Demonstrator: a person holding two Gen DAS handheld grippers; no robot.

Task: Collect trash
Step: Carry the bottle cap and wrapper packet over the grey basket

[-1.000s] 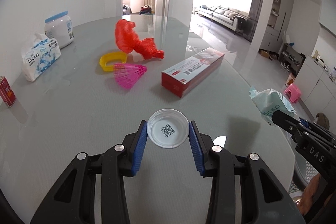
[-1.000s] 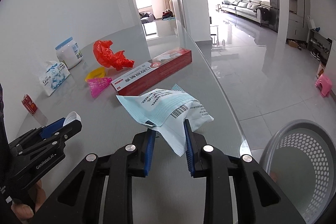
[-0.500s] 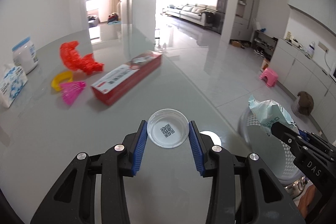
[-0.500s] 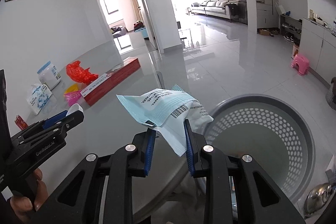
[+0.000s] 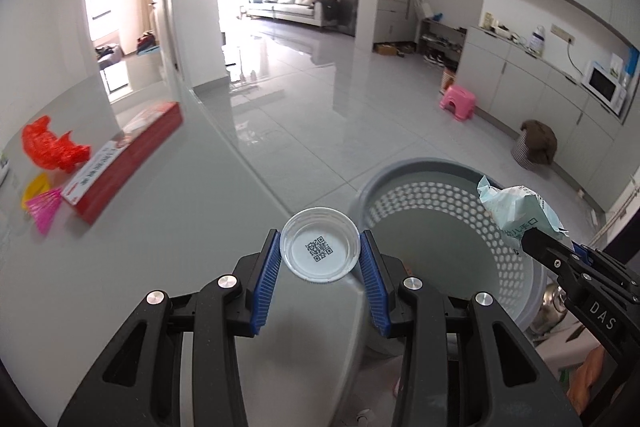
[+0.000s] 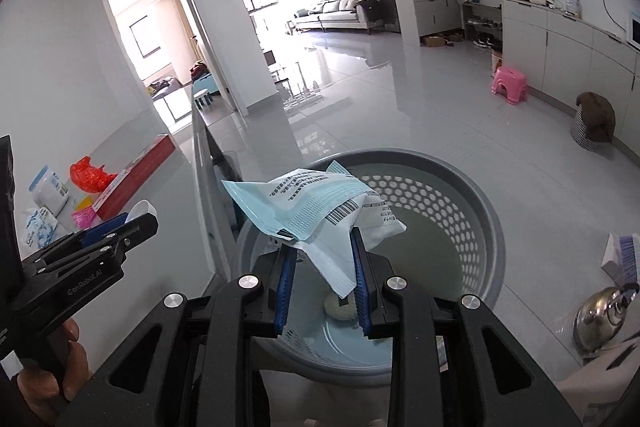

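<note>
We have the left gripper (image 5: 319, 254) pinching a clear lid (image 5: 319, 250) at the basket (image 6: 472, 195) rim, the right gripper (image 6: 322, 259) pinching a blue packet (image 6: 316, 211) over it. Neither dropped yet; red bag (image 5: 50, 147) and red box (image 5: 124, 163) left on the tabletop (image 5: 160, 247) beside the basket.

Both loads swung off the table (image 5: 168, 227) — over the basket (image 6: 472, 187).

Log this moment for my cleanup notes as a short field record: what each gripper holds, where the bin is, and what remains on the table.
left gripper: shut on clear plastic lid, above the table edge
right gripper: shut on pale blue wrapper, over the bin
bin: grey perforated basket on the floor beside the table, something small inside
on table: red box, red plastic bag, pink shuttlecock
</note>
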